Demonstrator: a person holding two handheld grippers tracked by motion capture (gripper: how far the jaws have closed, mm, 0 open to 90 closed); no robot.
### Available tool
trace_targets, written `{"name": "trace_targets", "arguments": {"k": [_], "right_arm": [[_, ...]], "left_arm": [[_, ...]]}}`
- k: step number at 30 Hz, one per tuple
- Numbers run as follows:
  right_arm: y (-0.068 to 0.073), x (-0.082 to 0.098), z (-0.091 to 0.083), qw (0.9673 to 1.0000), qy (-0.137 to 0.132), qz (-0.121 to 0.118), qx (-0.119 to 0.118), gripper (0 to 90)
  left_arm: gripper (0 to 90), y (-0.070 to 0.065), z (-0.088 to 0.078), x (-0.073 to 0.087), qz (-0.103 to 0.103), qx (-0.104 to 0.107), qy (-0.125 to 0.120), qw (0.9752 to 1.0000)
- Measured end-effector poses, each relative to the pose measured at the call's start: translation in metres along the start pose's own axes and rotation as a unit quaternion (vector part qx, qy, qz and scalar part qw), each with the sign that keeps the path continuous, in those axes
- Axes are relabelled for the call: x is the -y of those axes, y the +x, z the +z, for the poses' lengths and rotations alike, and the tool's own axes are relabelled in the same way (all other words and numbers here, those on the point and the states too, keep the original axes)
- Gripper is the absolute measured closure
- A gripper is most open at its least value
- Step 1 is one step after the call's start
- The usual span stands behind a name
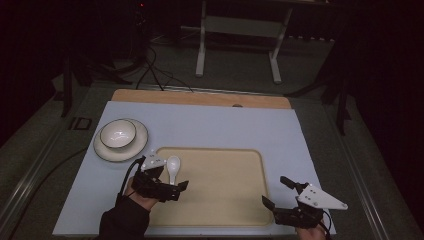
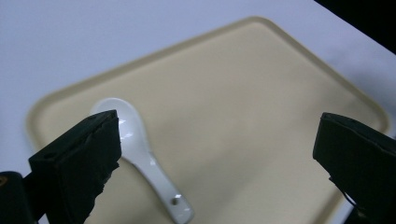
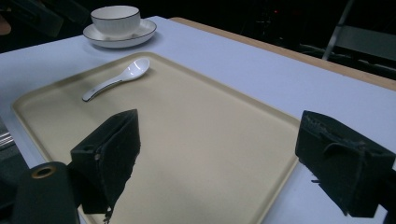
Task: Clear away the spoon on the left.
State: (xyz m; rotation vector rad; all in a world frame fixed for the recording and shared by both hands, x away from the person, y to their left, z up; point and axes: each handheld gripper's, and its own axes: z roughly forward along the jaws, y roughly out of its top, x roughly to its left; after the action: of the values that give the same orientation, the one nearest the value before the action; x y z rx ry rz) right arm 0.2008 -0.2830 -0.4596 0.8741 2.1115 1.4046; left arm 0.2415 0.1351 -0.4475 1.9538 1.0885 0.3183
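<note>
A white ceramic spoon [image 1: 173, 167] lies on the beige tray [image 1: 225, 192] near its far left corner, bowl end away from me. My left gripper [image 1: 170, 181] hovers just above the spoon's handle end, open. In the left gripper view its jaws stand wide apart, and the spoon [image 2: 140, 158] rests free on the tray [image 2: 243, 93] beside the left jaw, untouched. My right gripper [image 1: 276, 191] is open over the tray's near right corner with nothing between its jaws. In the right gripper view the spoon [image 3: 119, 77] lies far across the tray [image 3: 196, 140].
A white bowl [image 1: 118, 132] with a dark rim sits on a white plate [image 1: 139, 145] on the pale blue table top [image 1: 210, 125], beyond the tray's left corner. A wooden strip [image 1: 200, 97] runs along the table's far edge. Cables and a metal stand are on the floor behind.
</note>
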Motion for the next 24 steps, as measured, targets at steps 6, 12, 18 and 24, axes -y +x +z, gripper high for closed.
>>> {"name": "trace_targets", "arguments": {"k": [6,12,18,24], "right_arm": [[0.000,0.000,0.001,1.0000,0.002,0.000,-0.003,13.9],[-0.001,0.000,0.001,1.0000,0.004,0.000,0.000,13.9],[-0.001,0.001,0.002,1.0000,0.005,0.000,0.001,13.9],[-0.001,0.000,0.003,1.0000,0.006,-0.002,0.003,13.9]], "left_arm": [[1.1,0.017,-0.010,0.004,-0.001,-0.016,-0.019,0.9997],[1.1,0.030,-0.019,0.007,-0.004,-0.027,-0.032,0.9991],[1.1,0.039,-0.028,0.013,-0.008,-0.027,-0.037,0.9989],[1.1,0.049,-0.037,0.022,-0.006,0.000,-0.059,0.9982]]}}
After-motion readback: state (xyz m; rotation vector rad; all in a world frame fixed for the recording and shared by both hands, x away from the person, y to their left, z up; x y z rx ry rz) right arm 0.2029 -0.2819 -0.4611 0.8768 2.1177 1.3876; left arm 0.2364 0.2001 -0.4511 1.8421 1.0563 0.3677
